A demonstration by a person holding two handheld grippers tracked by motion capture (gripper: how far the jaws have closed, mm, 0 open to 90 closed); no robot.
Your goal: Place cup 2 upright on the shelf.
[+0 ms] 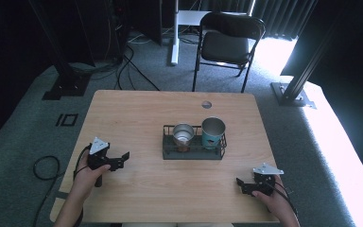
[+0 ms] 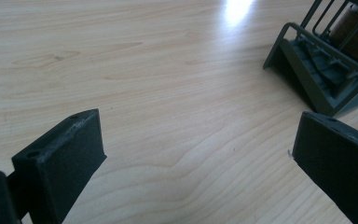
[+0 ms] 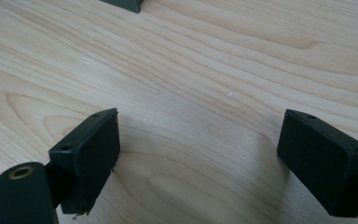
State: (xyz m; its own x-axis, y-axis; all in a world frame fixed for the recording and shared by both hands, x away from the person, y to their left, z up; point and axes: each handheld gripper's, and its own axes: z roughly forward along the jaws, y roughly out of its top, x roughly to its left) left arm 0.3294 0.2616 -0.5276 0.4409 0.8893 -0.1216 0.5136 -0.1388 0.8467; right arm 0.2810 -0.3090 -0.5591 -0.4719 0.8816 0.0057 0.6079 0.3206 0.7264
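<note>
- Centrally, dark wire rack (image 1: pixel 194 150) sits on worktop (image 1: pixel 137 113), a bit right of middle; this is the landmark.
- Inside rack: steel cup (image 1: pixel 183 134) in left part, taller teal-labelled tin (image 1: pixel 213 132) in right part, both upright, side by side.
- Left hand-held gripper (image 1: pixel 123 157) left of rack, well apart from it, jaws spread wide, nothing between them; its own view shows bare wood and a rack corner (image 2: pixel 324 70) at upper right.
- Right hand-held gripper (image 1: pixel 240 183) in front of rack, toward its right end, near worktop's front edge, jaws released, empty.
- Right gripper view: rack's edge (image 3: pixel 123 4) just at top.
- Beyond rack: black folding chair (image 1: pixel 227 40) on grey carpet.
</note>
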